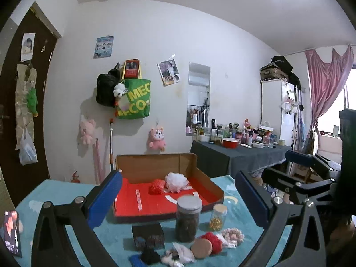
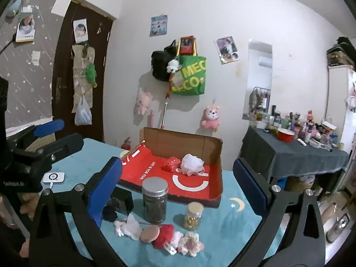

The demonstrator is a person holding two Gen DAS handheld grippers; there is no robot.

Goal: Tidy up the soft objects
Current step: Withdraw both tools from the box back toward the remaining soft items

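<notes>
Here both the left gripper (image 1: 178, 200) and the right gripper (image 2: 178, 189) hover with fingers spread wide, holding nothing. Inside the red-lined cardboard box (image 2: 213, 146) lie a white pouf (image 2: 191, 164) and a red pouf (image 2: 170, 164) (touching); other soft items (image 2: 164, 235) cluster on the blue cloth (image 2: 227, 229), near two jars.

Corrugated cardboard box (image 2: 182, 142), glossy red inside; glass jar (image 2: 155, 202), matt metal lid; fluffy teal cloth (image 2: 222, 227).
</notes>
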